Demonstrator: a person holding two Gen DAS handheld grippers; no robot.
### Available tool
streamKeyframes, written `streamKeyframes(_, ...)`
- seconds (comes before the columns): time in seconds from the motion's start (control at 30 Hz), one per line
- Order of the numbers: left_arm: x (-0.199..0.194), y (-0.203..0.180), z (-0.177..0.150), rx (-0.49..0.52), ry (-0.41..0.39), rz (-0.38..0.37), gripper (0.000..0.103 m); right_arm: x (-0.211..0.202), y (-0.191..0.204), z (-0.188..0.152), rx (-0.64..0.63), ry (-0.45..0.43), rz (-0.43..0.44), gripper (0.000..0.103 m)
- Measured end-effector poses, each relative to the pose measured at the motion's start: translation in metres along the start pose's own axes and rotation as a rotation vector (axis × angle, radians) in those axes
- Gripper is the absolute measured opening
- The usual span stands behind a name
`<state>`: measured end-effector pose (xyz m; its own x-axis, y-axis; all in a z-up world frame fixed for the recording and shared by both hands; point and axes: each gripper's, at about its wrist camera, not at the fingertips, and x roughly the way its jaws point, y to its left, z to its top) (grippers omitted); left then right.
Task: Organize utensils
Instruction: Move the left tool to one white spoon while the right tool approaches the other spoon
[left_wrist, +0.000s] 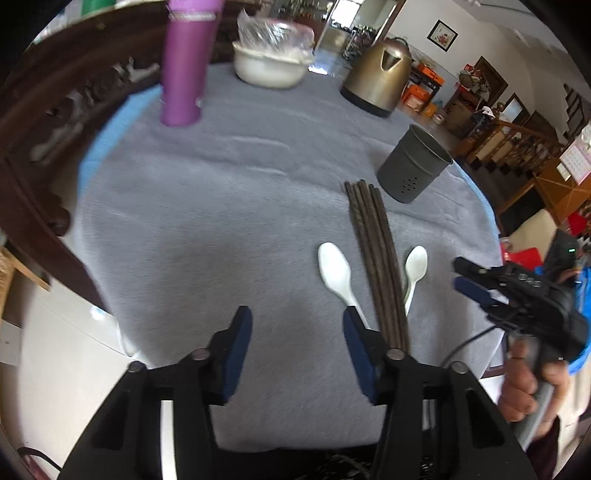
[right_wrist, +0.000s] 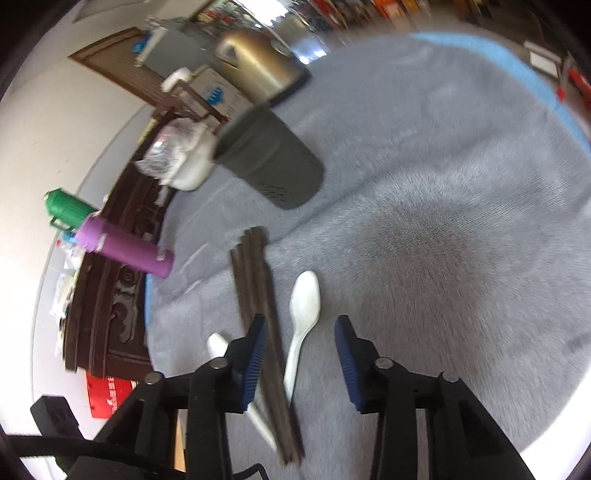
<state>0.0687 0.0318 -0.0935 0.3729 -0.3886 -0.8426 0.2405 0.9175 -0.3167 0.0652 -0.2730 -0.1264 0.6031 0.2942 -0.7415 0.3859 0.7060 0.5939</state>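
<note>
Grey holder (left_wrist: 413, 168) upright | chopsticks (left_wrist: 376, 266) between spoons (left_wrist: 336, 273)

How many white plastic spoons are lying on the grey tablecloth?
2. One white plastic spoon lies left of the bundle of dark wooden chopsticks; the other lies on their right, its handle partly tucked under them. More could be hidden beneath the bundle.
</note>
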Motion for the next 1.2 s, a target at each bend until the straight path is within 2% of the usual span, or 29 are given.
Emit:
streamKeyframes(0.13,0.025,-0.006,0.015,-0.004,0.039,-0.022,0.038,0.028,-0.011,0.015,0.053,0.060,0.032,0.039)
streamKeyframes(0.2,0.035,-0.004,0.023,-0.014,0.064,-0.030,0.033,0.037,-0.013,0.021,0.047,0.076,0.020,0.039)
streamKeyframes(0.4,0.058,-0.005,0.040,-0.033,0.108,-0.064,0.028,0.054,-0.011,0.034,0.012,0.098,0.031,0.035)
streamKeyframes(0.47,0.063,-0.007,0.044,-0.025,0.115,-0.090,0.027,0.058,-0.010,0.036,-0.008,0.114,0.049,0.031)
streamKeyframes(0.57,0.072,-0.009,0.045,-0.011,0.145,-0.110,0.016,0.063,-0.009,0.035,-0.039,0.134,0.080,0.022)
streamKeyframes(0.67,0.081,-0.009,0.043,-0.002,0.180,-0.133,0.010,0.067,-0.006,0.032,-0.076,0.140,0.088,0.011)
streamKeyframes(0.83,0.090,-0.013,0.045,0.032,0.186,-0.158,0.006,0.068,-0.003,0.030,-0.118,0.126,0.081,0.005)
streamKeyframes(1.1,0.090,-0.019,0.050,0.096,0.156,-0.163,0.003,0.056,-0.003,0.030,-0.143,0.073,0.060,0.004)
streamKeyframes(1.2,0.088,-0.022,0.052,0.136,0.145,-0.149,0.003,0.055,-0.006,0.031,-0.135,0.080,0.057,0.005)
